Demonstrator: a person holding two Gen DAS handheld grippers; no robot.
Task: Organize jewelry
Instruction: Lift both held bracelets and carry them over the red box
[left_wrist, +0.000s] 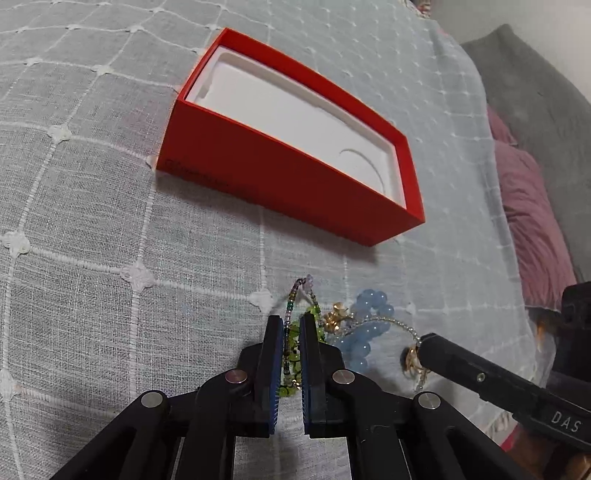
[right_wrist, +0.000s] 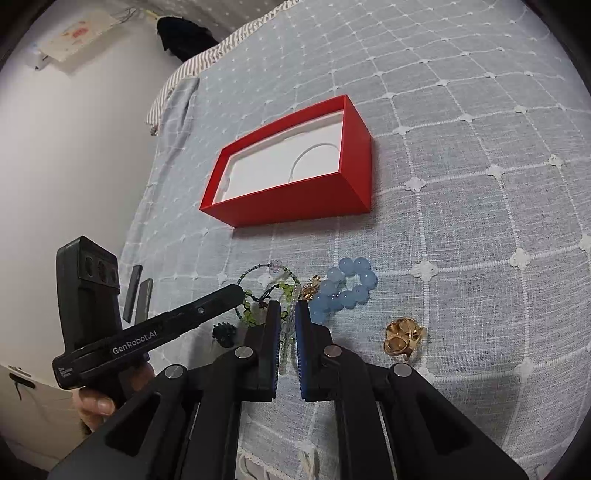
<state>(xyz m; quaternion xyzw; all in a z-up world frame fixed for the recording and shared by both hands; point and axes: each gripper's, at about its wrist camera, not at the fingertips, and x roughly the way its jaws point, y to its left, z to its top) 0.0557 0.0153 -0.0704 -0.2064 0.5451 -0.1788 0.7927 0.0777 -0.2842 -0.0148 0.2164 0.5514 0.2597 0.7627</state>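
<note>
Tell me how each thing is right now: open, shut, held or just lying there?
red box, open, white tray inside empty.
left gripper, jaws narrow around the green bead bracelet; grip unclear.
right gripper, jaws narrow around a clear bead strand; grip unclear.
green bead bracelet, between the left jaws.
blue bead bracelet, lying loose on the cloth.
gold ring, lying loose, untouched.
</note>
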